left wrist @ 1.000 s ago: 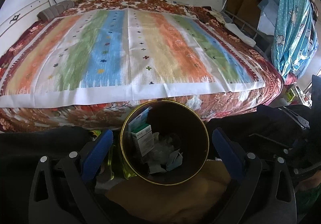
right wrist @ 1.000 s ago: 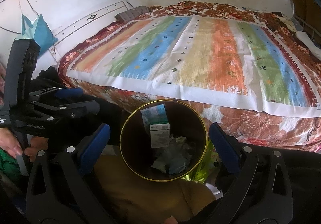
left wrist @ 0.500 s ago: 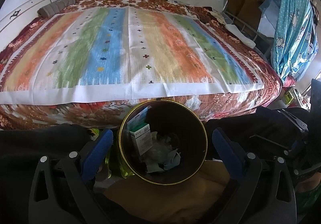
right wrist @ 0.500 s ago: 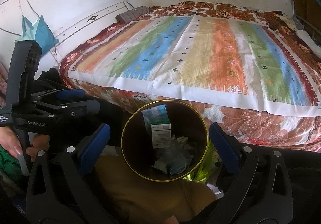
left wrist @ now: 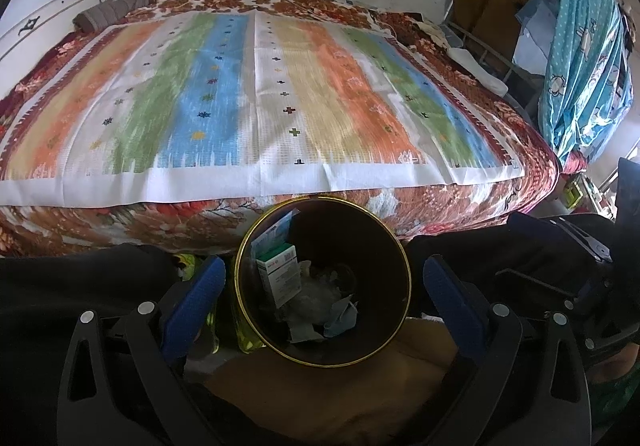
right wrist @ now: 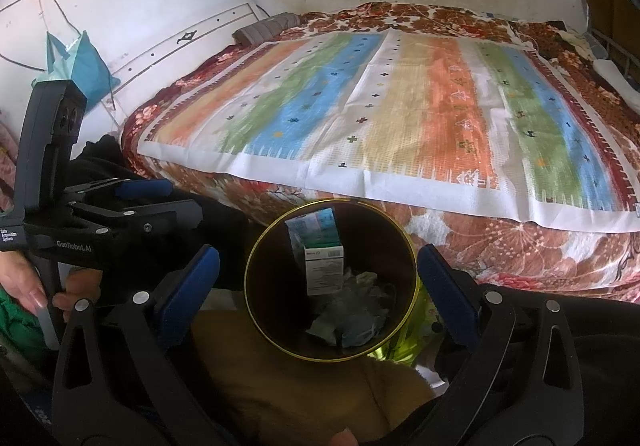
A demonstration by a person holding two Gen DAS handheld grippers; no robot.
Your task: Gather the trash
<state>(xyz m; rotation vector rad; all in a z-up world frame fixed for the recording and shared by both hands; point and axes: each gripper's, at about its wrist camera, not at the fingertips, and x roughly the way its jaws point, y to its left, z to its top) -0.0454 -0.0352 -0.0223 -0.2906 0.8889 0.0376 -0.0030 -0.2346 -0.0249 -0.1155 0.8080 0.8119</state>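
Both tools hang wide open and empty: my left tool (left wrist: 320,294) and right tool (right wrist: 320,278) each frame the round dark bin with a gold rim (left wrist: 400,246) between their blue pads, which I judge is for aiming drops straight in. Inside it, a white and green carton (left wrist: 280,278) leans against the wall over crumpled grey wrappers (left wrist: 320,298) and a scrap of blue-grey paper (left wrist: 340,318). Behind the bin, the bed's striped cloth (left wrist: 256,94) shows no litter I can make out, so the collecting looks nearly done.
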